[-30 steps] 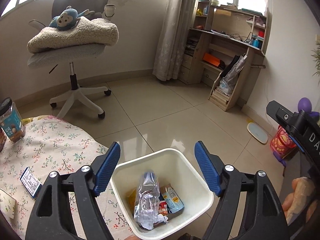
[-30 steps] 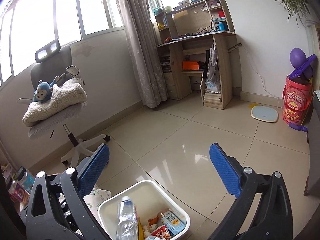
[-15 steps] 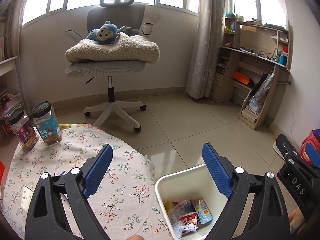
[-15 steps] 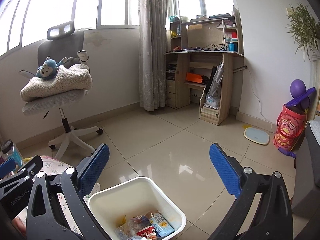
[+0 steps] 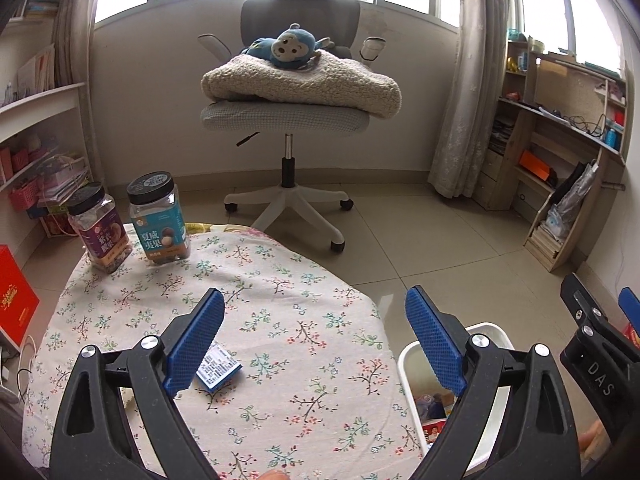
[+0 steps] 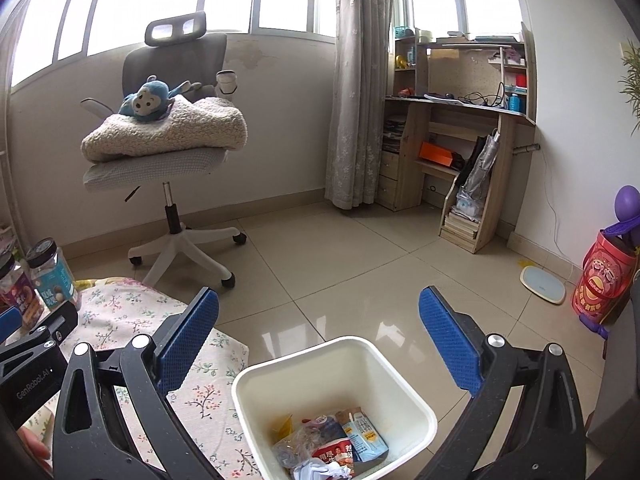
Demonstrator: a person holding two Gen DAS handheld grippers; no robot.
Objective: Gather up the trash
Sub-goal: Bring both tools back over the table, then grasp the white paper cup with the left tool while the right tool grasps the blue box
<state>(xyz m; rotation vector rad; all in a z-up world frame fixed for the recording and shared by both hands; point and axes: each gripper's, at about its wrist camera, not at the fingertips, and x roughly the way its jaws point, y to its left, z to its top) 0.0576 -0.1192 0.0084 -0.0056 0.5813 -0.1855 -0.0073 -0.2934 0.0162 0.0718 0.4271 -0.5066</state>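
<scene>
A white bin (image 6: 416,412) stands on the floor tiles just beside the round floral-clothed table (image 5: 280,288); a crushed bottle, a small carton and wrappers (image 6: 340,448) are already seen inside it. One small blue packet (image 5: 218,370) is left on the cloth, near the left gripper (image 5: 312,344), whose jaws are spread wide and empty. The right gripper (image 6: 320,344) is held over the bin, jaws wide, nothing between them. Two nut jars (image 5: 132,220) at the far edge are judged not to be trash.
</scene>
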